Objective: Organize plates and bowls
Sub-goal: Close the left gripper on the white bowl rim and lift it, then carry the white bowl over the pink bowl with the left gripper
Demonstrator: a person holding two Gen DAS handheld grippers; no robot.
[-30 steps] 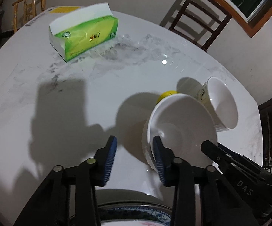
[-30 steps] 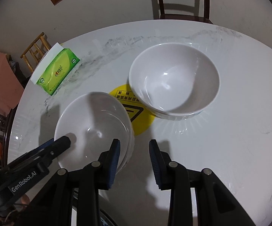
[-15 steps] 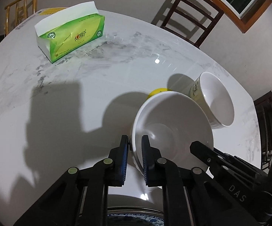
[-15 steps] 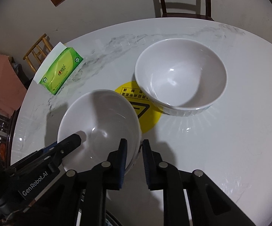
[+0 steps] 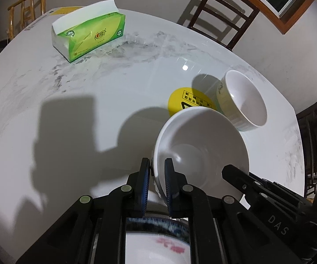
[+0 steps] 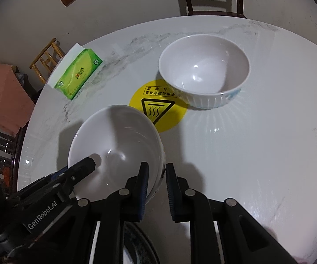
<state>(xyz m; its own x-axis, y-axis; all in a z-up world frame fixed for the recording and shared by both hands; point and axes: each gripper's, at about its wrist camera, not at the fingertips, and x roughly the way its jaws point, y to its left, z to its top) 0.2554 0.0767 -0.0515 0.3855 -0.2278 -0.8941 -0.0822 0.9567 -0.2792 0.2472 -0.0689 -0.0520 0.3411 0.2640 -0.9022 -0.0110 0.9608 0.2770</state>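
The near white bowl (image 6: 116, 145) sits at the near side of the round marble table (image 5: 92, 101), its far rim just short of a yellow heat-warning sticker (image 6: 158, 107), and it is pinched from 2 sides at once. The left gripper (image 5: 156, 176) has its blue pads clamped on the bowl's left rim, 1 pad inside and 1 outside; the right gripper (image 6: 155, 176) does the same on the right rim. Both claws have just narrowed onto the rim, so each is a tight hold on thin porcelain wall rather than an empty pinch.

The second white bowl (image 6: 204, 70), ribbed on the outside with a faint blue print, stands beyond the sticker, apart from the held one. It looks like the likely nesting target, though a blue-rimmed plate (image 5: 156, 231) partly hidden below the grippers could also be the stacking place.

To do this lift well, the 2 hands should rise together and keep level with each other, since a rim grip gives little resistance to twisting and any difference in height would tilt or lever the bowl. Keep the squeeze steady; glazed ware is slick. Carry it clear above the far bowl's rim before lowering, centre it, and set it down gently before letting go.

A green tissue pack (image 5: 88, 37) lies well away at the far left, out of the path.
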